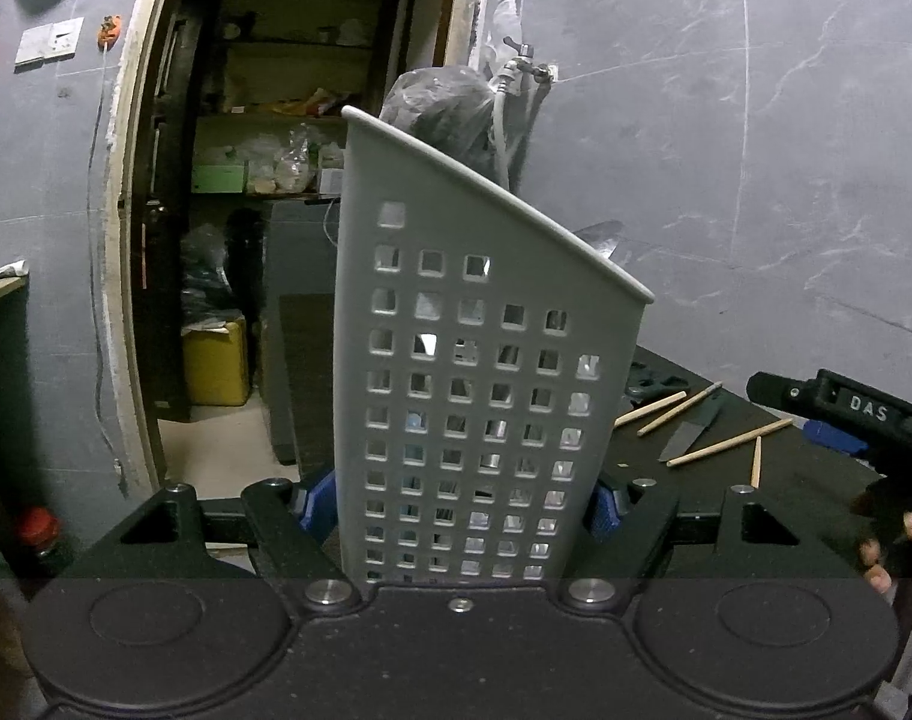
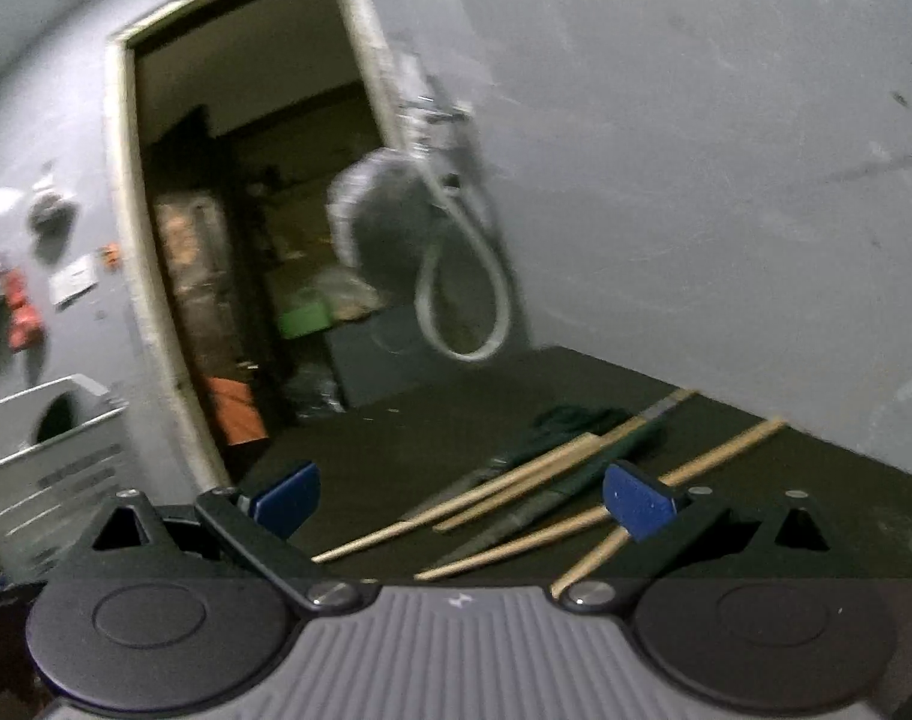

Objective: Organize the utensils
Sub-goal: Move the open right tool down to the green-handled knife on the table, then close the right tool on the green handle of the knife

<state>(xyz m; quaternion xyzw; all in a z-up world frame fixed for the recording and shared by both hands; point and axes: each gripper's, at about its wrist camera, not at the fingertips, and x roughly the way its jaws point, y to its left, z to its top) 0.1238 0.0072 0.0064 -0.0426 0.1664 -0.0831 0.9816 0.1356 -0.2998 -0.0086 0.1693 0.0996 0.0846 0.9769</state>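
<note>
Left of centre in your left wrist view, your left gripper [image 1: 462,504] is clamped on the grey caddy [image 1: 480,372], blue pads [image 1: 319,504] pressed on both sides, caddy standing upright. Lower right of that frame, chopsticks [image 1: 729,443] and a knife [image 1: 693,429] lie scattered on the dark table [image 1: 816,480], near your right hand [image 1: 894,540]. Over in the right wrist view, your right gripper [image 2: 462,501] is spread wide with nothing in it, hanging above those chopsticks [image 2: 498,483], frame's kinda blurry.
</note>
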